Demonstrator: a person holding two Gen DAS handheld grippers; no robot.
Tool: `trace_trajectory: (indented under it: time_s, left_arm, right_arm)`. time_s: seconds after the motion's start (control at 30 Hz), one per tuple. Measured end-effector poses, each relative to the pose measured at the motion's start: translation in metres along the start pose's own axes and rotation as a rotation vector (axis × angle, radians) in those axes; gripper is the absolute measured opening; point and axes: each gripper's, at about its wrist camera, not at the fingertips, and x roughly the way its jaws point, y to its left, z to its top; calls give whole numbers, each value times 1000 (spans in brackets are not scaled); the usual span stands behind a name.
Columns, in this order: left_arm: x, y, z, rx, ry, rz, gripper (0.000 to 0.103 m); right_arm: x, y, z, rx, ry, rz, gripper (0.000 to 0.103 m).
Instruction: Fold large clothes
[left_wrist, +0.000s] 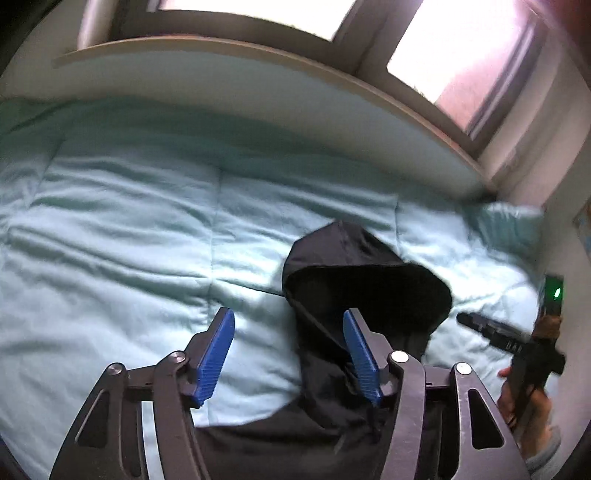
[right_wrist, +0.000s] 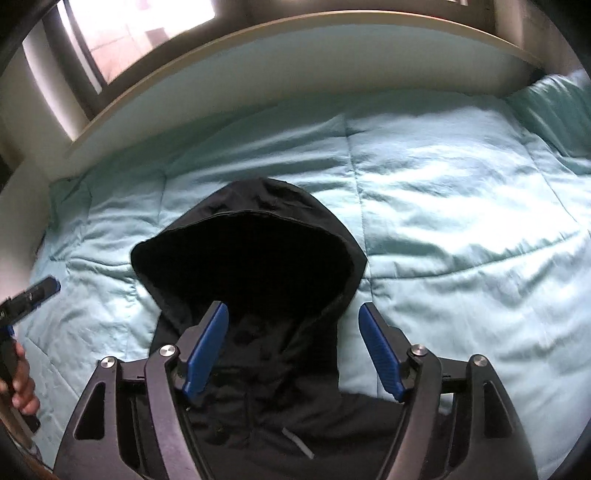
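A black hoodie (left_wrist: 354, 280) lies on the light-blue bed, hood spread open and pointing toward the headboard; it also shows in the right wrist view (right_wrist: 255, 266). My left gripper (left_wrist: 288, 354) is open and empty, hovering above the hoodie's left shoulder edge, its right blue pad over the fabric. My right gripper (right_wrist: 291, 347) is open and empty, above the neck and drawstring area just below the hood. The right gripper also shows in the left wrist view (left_wrist: 476, 323), and the left gripper in the right wrist view (right_wrist: 40, 290). The hoodie's body and sleeves are hidden below both views.
A light-blue quilted duvet (left_wrist: 129, 221) covers the bed. A wooden-edged headboard (left_wrist: 258, 55) runs along the back under windows. A matching pillow (right_wrist: 554, 107) lies at the right end. A wall stands close on the right in the left wrist view (left_wrist: 569, 229).
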Motion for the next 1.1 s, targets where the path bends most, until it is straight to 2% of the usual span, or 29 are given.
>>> trace_trajectory:
  time_s: [0.13,0.2,0.27,0.3,0.33,0.37,0.4,0.43,0.47,0.5,0.57,0.6,0.63,0.67,0.73,0.77,0.83,0.93,1.0,1.07,1.1]
  left_arm:
    - [61,-11,10,77,129,-9,64]
    - [83,-15,12,82,149,6,64]
    - [108,-16,18,63,177,-32,64]
    - [117,-14,22,45,163,-26,64]
    - [126,-11,25,28,140,18,63]
    - [133,-5,28,14,123,87,57]
    - [132,8,31,-40,103,126,45]
    - [126,19,31,-100,96,58,45]
    - [116,31,28,-156,71,-43,45]
    - [105,38,22,-161,41,-106,47]
    - [109,42,9,-120,66,-59,52]
    - [131,45,-2,-106,157,8,54]
    - [154,51,-13,-106,252,42,54]
    - [164,54,-20,-108,283,42,54]
    - [156,52,-26,-74,251,33,54]
    - [146,50,-26,-59,250,37,54]
    - [123,46,-29,4,245,64,54]
    - [84,39,-33,100,197,76,54]
    - [64,36,-27,90,157,56,54]
    - [46,19,-9,63,61,-11,54]
    - [42,8,1,52,21,-48,54]
  right_arm:
    - [28,-3,8,-29,9,-120,75]
    - [43,-15,12,20,26,-124,75]
    - [61,-28,17,53,56,-113,75]
    - [70,-33,20,57,68,-102,69]
    - [76,-38,21,54,79,-93,24]
    - [79,-42,22,57,87,-109,6]
    - [76,-50,21,81,71,-77,7]
    - [68,-58,17,104,45,-20,7]
    - [61,-62,11,103,24,-4,7]
    - [57,-63,4,76,10,-9,7]
    - [70,-61,-13,22,42,-32,7]
    - [80,-59,-18,14,73,-51,7]
    - [105,-61,-28,13,142,-51,7]
    - [118,-63,-33,17,181,-35,7]
    - [124,-67,-37,34,202,-23,8]
    - [119,-67,-35,33,197,-19,12]
    - [93,-71,-30,22,188,-13,31]
    - [54,-79,-27,23,140,30,51]
    - [33,-80,-23,38,104,76,58]
    - [12,-73,-10,56,22,122,65]
    - [6,-64,1,64,-20,143,73]
